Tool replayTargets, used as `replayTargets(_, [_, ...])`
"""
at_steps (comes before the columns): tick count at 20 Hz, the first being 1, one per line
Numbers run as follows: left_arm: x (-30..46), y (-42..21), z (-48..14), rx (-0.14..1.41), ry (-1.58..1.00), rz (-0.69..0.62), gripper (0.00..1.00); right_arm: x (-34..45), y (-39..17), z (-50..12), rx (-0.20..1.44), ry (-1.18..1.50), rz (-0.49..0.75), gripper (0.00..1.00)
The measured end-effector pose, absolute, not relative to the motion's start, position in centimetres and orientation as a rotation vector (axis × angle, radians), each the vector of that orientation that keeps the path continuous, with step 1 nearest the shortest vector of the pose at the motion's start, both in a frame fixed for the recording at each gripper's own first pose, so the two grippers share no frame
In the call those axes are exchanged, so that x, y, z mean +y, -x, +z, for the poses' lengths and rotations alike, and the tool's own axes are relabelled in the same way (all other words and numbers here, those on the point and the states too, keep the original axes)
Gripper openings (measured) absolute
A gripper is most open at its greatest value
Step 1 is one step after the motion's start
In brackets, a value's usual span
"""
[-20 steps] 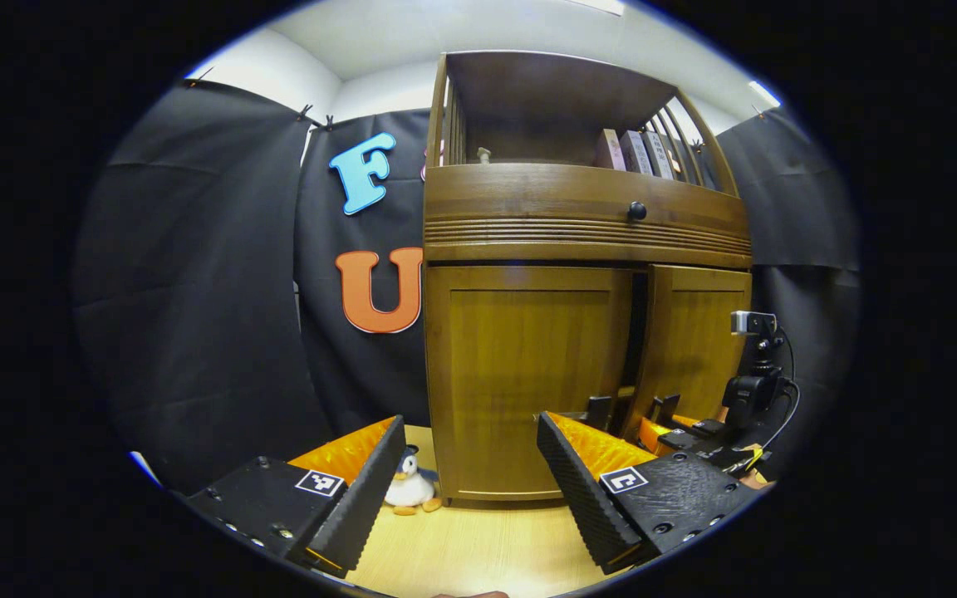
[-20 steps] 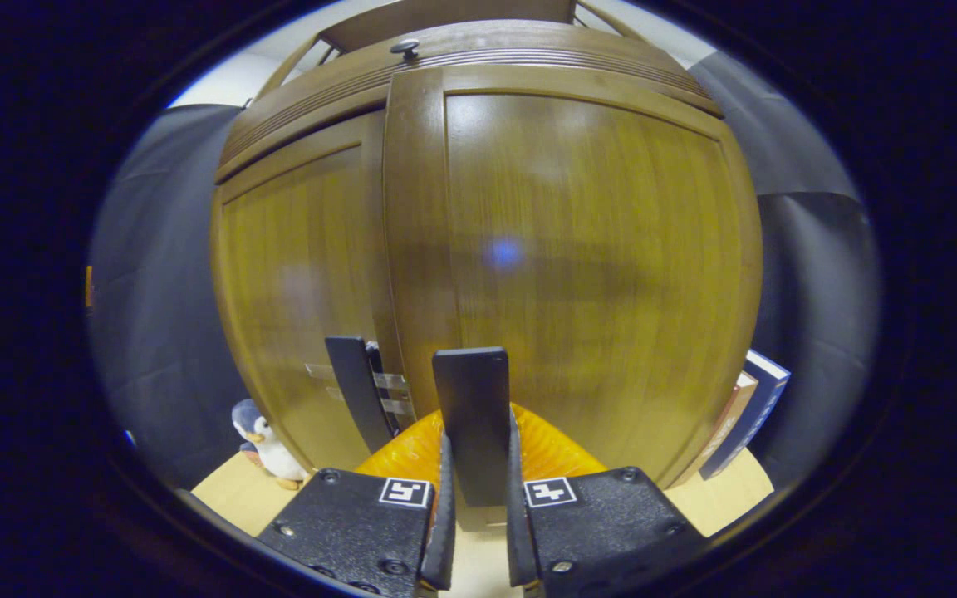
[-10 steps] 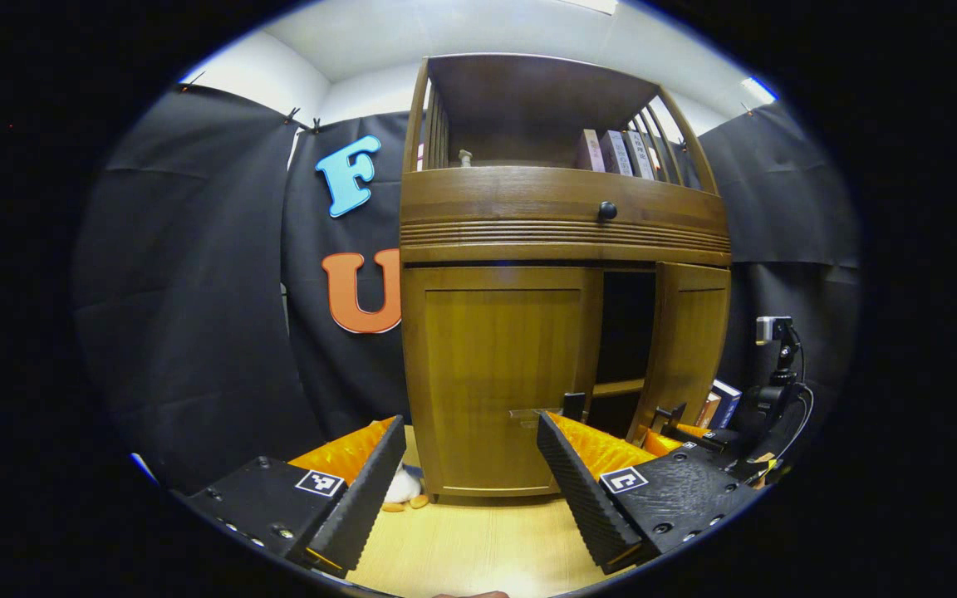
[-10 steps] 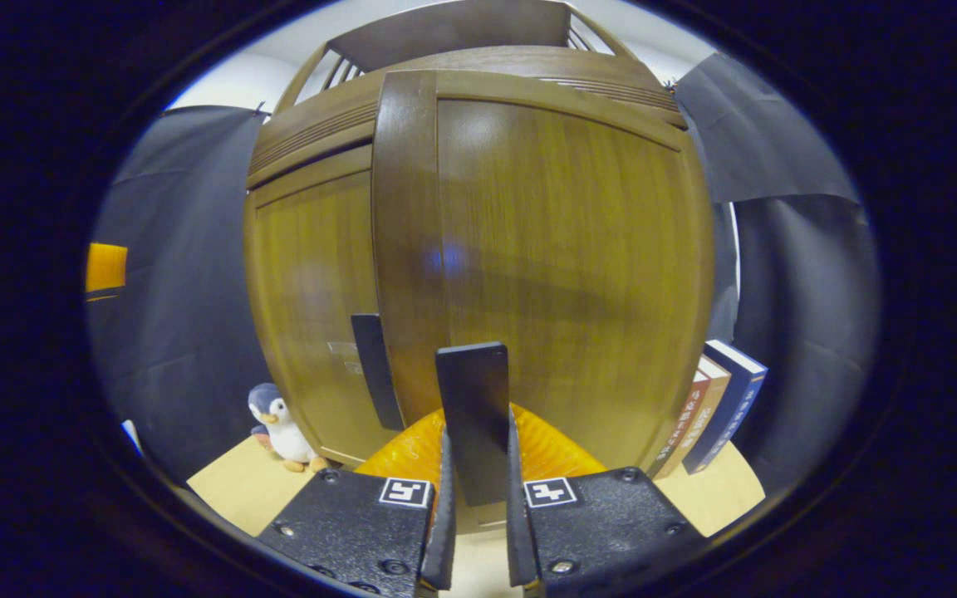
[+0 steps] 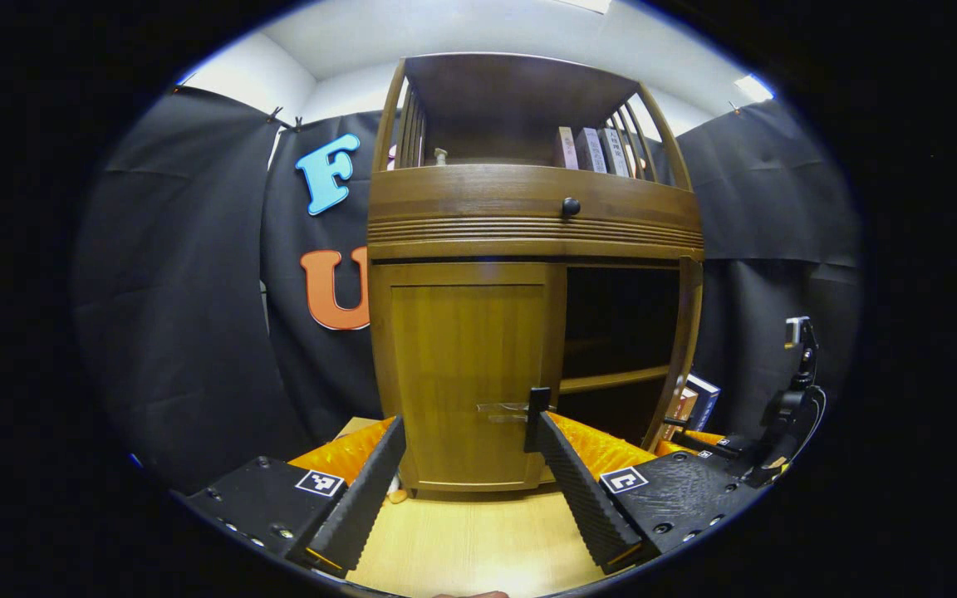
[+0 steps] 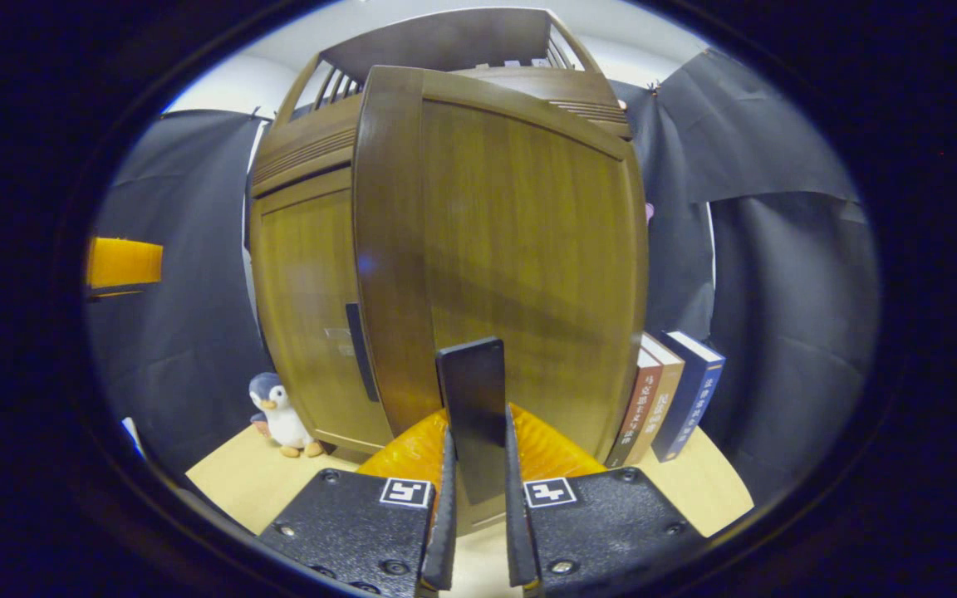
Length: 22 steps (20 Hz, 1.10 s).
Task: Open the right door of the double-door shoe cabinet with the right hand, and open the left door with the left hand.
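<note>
right jaws clamp the open right door's handle; left jaws wide before the closed left door.

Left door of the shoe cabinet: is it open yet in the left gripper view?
No, the left door sits flush and closed, while the compartment beside it is open and dark.

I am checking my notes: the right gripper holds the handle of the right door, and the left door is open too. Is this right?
Not quite. The left door is closed, as the left gripper view shows; the open left gripper has not taken its handle. The right gripper does hold the right door's handle.
</note>
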<state>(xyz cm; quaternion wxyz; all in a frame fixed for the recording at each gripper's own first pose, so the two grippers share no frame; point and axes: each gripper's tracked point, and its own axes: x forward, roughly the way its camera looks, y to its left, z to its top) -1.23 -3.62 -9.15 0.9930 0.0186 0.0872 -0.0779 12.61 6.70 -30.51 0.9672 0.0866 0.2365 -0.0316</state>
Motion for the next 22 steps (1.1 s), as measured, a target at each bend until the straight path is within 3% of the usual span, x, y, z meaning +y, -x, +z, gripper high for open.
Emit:
replayTargets(11, [-6.0, 0.9, -9.2, 0.175, -0.029, -0.184, 0.96, 6.5, -12.6, -30.3, 0.489, -0.171, -0.079, 0.28])
replayTargets(22, [-8.1, -0.6, -10.3, 0.196, 0.007, -0.198, 0.96, 5.3, -12.5, -30.9, 0.507, -0.152, -0.166, 0.19])
